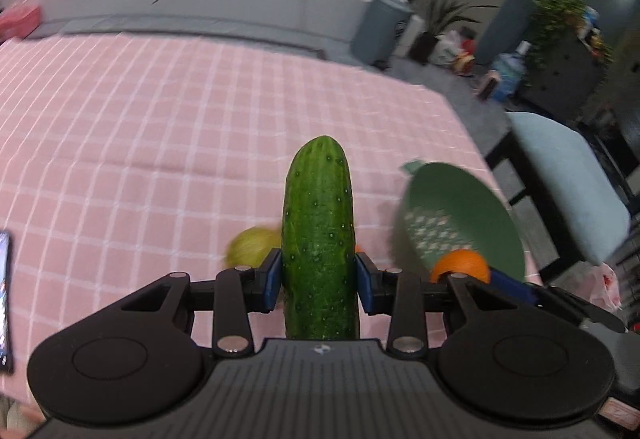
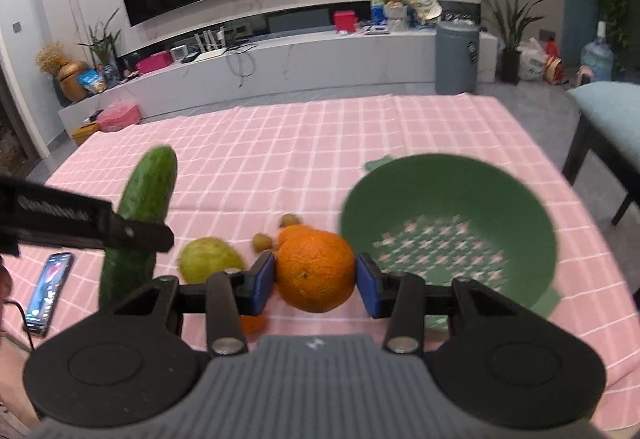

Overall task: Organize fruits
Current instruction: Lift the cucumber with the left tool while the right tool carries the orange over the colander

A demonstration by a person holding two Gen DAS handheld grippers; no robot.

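— Left wrist view: our left gripper [image 1: 319, 277] is clamped on the cucumber [image 1: 319, 239], which stands upright between the blue pads [image 1: 272, 279], gripped low on its length.

— It looks firm but top-heavy; a hold nearer the middle would probably tip less. And the right?

— Our right gripper [image 2: 316, 279] is closed round the orange [image 2: 314, 269] at its widest part. Round and likely slippery, so we'd squeeze gently.

— Where do they go?

— Probably the green colander [image 2: 448, 227], at two o'clock from the orange. A pear [image 2: 208, 259] lies at nine o'clock on the pink tablecloth [image 2: 320, 143].
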